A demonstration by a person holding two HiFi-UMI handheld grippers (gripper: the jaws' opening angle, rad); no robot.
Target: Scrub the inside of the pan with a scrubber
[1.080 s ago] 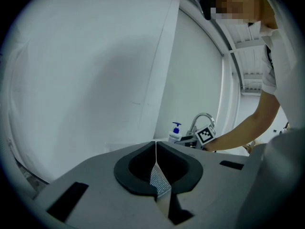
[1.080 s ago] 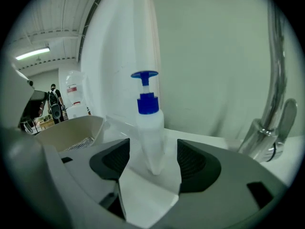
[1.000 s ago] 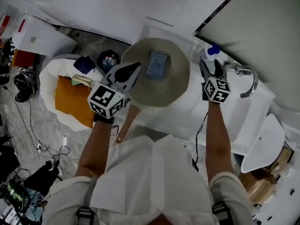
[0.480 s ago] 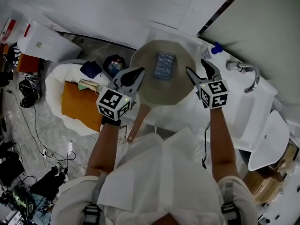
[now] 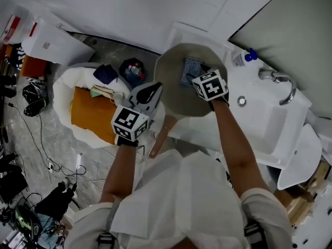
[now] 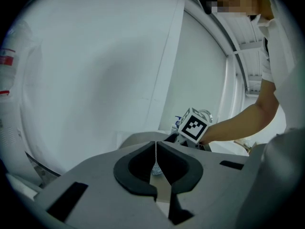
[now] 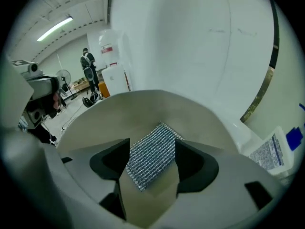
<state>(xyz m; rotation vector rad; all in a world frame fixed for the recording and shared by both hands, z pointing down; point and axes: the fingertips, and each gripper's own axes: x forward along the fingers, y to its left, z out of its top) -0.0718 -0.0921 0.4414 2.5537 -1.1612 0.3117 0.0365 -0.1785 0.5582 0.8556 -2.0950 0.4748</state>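
- The silvery-blue woven mesh scrubber pad (image 7: 151, 162) lies flat on the floor of the round beige-grey pan (image 5: 176, 95), in the upper centre of the head view.
- Handling, as judged: the pad looks light, soft and compressible. It is likely to skate on the smooth pan floor. The best hold is across its two long edges, pinched firmly enough that it does not fold or slip out.
- Right gripper (image 7: 152, 149): the claw stands wide and points down into the pan. One jaw is at each long side of the pad, and no squeeze on it is evident.
- Left gripper (image 6: 156, 144): the claw is closed, jaw against jaw, with nothing held. It sits at the pan's lower-left rim.
- The pan's wooden handle (image 5: 158, 137) projects toward the lower centre of the frame, unheld. The pan may shift under scrubbing unless steadied there.
- Surroundings:
  - A white sink basin (image 5: 259, 123) and chrome tap (image 5: 280, 84) are at right.
  - A clear bottle with a blue cap (image 5: 243, 58) stands just beside the pan's upper-right rim.
  - An orange cloth (image 5: 91, 115) in a white bag is at left.
- Nothing stands between claw and pad. The bottle is the nearest thing at risk of a knock.
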